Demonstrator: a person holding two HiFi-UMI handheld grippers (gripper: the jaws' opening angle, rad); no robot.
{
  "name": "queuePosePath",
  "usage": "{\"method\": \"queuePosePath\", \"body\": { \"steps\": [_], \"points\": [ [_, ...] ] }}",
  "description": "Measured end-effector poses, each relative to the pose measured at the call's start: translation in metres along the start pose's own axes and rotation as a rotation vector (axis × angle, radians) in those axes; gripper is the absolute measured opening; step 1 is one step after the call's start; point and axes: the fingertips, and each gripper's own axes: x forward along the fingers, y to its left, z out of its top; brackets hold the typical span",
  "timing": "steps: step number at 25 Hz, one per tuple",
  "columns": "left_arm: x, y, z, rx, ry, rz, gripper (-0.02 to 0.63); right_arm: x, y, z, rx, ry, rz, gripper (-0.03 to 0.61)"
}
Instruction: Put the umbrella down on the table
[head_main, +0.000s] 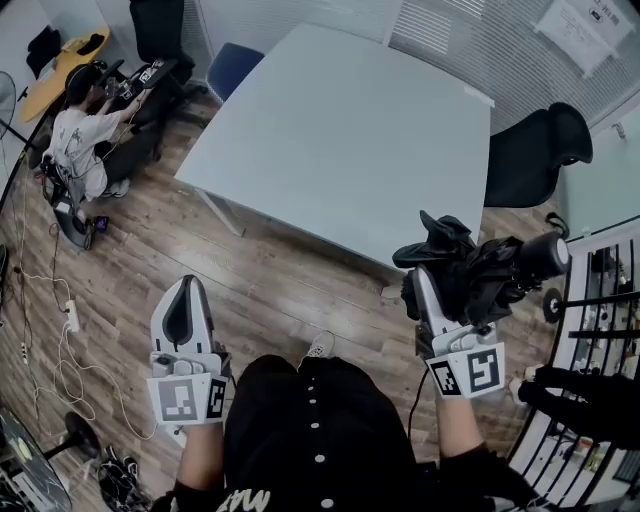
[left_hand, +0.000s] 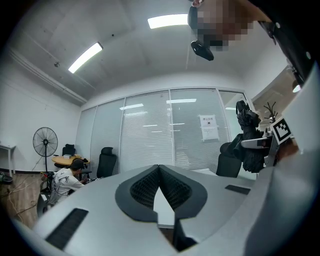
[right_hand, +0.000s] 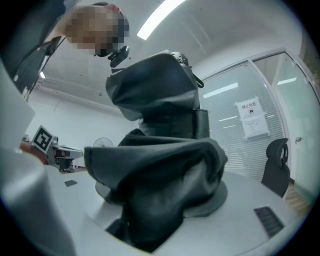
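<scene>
The folded black umbrella (head_main: 480, 268) is held crosswise in my right gripper (head_main: 428, 290), low over the wooden floor just short of the white table's (head_main: 350, 130) near edge. In the right gripper view its crumpled fabric (right_hand: 165, 165) fills the jaws and hides the fingertips. My left gripper (head_main: 184, 312) hovers at the lower left, shut with nothing in it; its pads meet at the tip in the left gripper view (left_hand: 159, 169). That view also shows the umbrella (left_hand: 248, 131) off to the right. The tabletop is bare.
A black office chair (head_main: 540, 150) stands at the table's right, a blue chair (head_main: 230, 65) at its far left corner. A person (head_main: 82, 140) sits at the far left by a round yellow table (head_main: 60, 70). Cables (head_main: 60, 340) trail over the floor; a rack (head_main: 600, 330) stands at right.
</scene>
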Motion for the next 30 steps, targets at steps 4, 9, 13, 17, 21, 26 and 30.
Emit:
{"method": "queuePosePath", "body": {
  "steps": [4,9,13,17,21,26,30],
  "points": [
    [-0.002,-0.004,-0.002,0.005,-0.003,-0.008,0.014,0.000,0.001,0.003,-0.010,-0.006,0.007,0.293],
    [0.013,0.011,-0.002,0.006,-0.020,-0.039,0.014,0.011,0.004,0.005,-0.026,-0.009,-0.022,0.293],
    [0.044,0.038,0.001,0.013,-0.031,-0.089,0.014,0.038,0.013,0.008,-0.017,-0.022,-0.071,0.293],
    [0.084,0.075,0.007,0.026,-0.037,-0.129,0.014,0.080,0.025,0.009,-0.008,-0.027,-0.104,0.292],
    [0.107,0.098,0.006,0.014,-0.038,-0.144,0.014,0.103,0.035,0.007,-0.005,-0.019,-0.133,0.291],
    [0.137,0.104,0.003,0.011,-0.033,-0.181,0.014,0.121,0.030,0.005,-0.006,-0.013,-0.165,0.291],
    [0.159,0.088,0.004,0.009,-0.028,-0.209,0.014,0.123,0.007,0.005,-0.001,-0.016,-0.194,0.291]
  ]
}}
